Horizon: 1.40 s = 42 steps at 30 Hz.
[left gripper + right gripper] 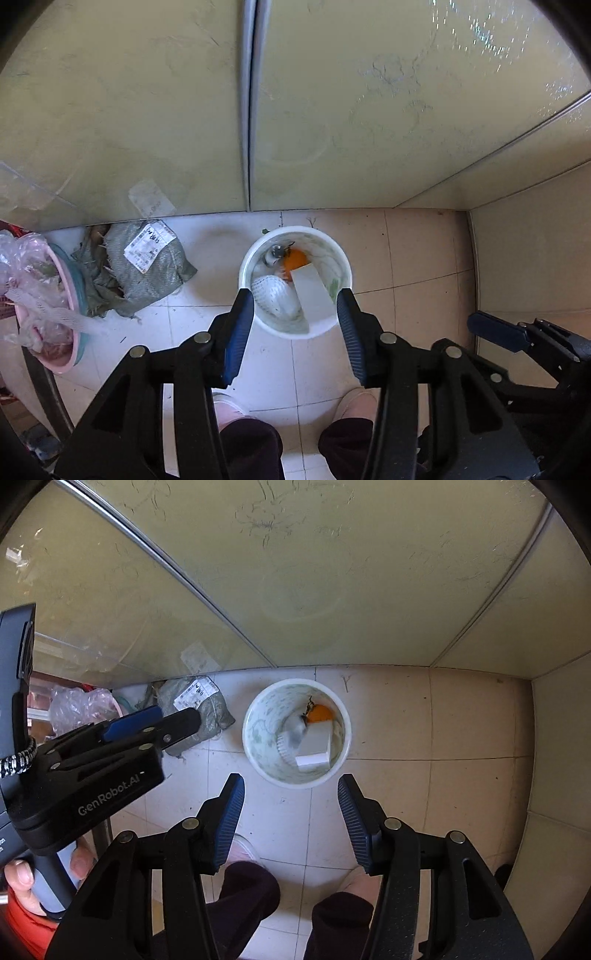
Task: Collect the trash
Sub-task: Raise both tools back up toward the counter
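Observation:
A white trash bucket (343, 267) stands on the tiled floor by the wall. It holds a white card or box (314, 295), a white foam net (271, 295), an orange peel (295, 258) and a grey bit. My left gripper (295, 306) is open and empty, held above the bucket's near rim. My right gripper (291, 794) is open and empty, above the floor just in front of the bucket (258, 760). The left gripper also shows in the right wrist view (147, 720), and one right finger in the left wrist view (495, 330).
A grey woven sack with a label (147, 262) lies left of the bucket. A pink basin (70, 325) with plastic bags and netting is at far left. A yellowish wall (332, 110) rises behind. The person's legs and slippers (354, 402) are below the grippers.

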Each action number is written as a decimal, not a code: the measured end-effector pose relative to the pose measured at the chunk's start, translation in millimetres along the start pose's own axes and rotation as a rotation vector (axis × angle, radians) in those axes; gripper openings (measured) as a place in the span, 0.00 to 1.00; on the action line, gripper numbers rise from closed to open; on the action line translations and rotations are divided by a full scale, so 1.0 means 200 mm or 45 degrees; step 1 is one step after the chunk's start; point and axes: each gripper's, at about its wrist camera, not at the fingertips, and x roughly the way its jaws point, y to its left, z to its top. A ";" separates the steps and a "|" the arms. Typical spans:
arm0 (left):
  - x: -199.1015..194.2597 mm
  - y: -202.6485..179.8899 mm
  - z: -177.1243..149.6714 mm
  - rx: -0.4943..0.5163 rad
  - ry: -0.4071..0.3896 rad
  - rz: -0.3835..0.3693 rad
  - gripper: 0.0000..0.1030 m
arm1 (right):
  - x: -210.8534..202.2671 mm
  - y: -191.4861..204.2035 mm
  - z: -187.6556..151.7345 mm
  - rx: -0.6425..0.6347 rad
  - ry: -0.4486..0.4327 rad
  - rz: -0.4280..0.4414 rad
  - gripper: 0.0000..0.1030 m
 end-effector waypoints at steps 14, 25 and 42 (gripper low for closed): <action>-0.86 -0.10 0.04 0.025 -0.121 -0.007 0.45 | -0.72 0.13 0.09 -0.024 -0.153 -0.024 0.48; -1.85 -0.21 0.13 0.150 -0.404 -0.028 0.45 | -1.59 0.40 0.09 -0.026 -0.454 -0.051 0.48; -2.91 -0.17 0.17 0.370 -0.916 -0.077 0.72 | -2.48 0.81 -0.02 -0.005 -1.041 -0.213 0.60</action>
